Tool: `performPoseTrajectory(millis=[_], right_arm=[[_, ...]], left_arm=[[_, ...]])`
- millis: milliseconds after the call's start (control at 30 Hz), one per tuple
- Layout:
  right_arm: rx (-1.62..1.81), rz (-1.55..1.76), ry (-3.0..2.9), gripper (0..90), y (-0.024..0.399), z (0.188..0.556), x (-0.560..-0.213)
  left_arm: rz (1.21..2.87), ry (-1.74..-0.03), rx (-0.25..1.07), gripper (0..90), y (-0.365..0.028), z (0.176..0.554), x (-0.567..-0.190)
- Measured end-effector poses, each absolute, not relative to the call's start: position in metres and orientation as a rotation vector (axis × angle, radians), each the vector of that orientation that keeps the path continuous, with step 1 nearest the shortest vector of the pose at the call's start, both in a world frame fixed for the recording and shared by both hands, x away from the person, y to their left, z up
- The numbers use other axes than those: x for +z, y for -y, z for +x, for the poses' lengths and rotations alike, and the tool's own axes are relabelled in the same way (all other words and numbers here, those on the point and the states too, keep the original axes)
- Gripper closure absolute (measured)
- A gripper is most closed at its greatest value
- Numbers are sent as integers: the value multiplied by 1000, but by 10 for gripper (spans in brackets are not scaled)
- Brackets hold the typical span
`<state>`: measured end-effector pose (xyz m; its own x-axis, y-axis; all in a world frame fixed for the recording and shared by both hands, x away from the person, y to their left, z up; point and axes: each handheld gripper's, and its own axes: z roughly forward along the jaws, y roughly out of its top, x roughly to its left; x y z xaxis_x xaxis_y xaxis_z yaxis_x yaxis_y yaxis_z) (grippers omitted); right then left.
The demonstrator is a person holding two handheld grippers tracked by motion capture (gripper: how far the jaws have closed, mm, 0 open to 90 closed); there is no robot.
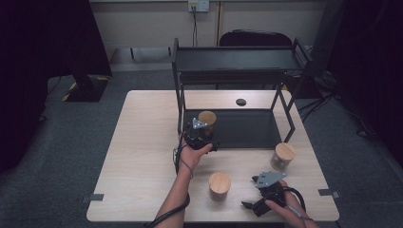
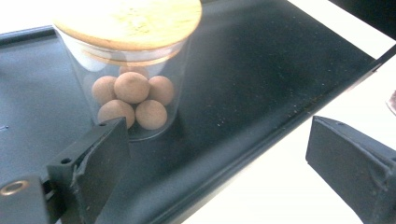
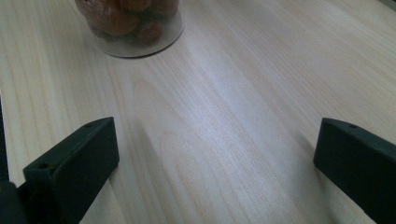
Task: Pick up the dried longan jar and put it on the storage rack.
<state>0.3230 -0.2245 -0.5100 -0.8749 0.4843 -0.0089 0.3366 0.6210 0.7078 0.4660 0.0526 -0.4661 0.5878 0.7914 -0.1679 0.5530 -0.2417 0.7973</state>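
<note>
The left claw (image 1: 205,129) sits at the front left corner of the rack's lower shelf (image 1: 247,128), and the jar (image 1: 207,118) it works with stands on that shelf just beyond it. In the left claw view the jar (image 2: 133,79) lies ahead and to the left of the claw's centre line: its base is right by the left jaw's tip, while the right jaw hangs well off over the pale tabletop (image 2: 289,186) past the shelf's front lip. The jaws stand wide apart with nothing gripped; the jar is not between the pads. So any fresh grasp would, I judge, need the claw to swing left and forward to bring the jar into the gap. The left hand is plainly the nearer one.

The jar stands upright, its long axis vertical. It is clear glass with a round, flat wooden lid, and holds a small heap of brown balls at the bottom.

The right claw (image 1: 259,202) rests low over the tabletop near the front right edge, jaws spread wide and empty. A second jar (image 3: 133,23), with brownish contents, stands ahead of it to the left, well clear of the pads. A third jar (image 1: 283,156) stands by the rack's front right leg.
</note>
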Motion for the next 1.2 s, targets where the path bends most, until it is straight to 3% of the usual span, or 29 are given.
performPoseTrajectory(millis=[1200], right_arm=[[1095,679,-2645,0,224,323,-510]], left_arm=[[1945,-969,278,59,-69,436,-470]])
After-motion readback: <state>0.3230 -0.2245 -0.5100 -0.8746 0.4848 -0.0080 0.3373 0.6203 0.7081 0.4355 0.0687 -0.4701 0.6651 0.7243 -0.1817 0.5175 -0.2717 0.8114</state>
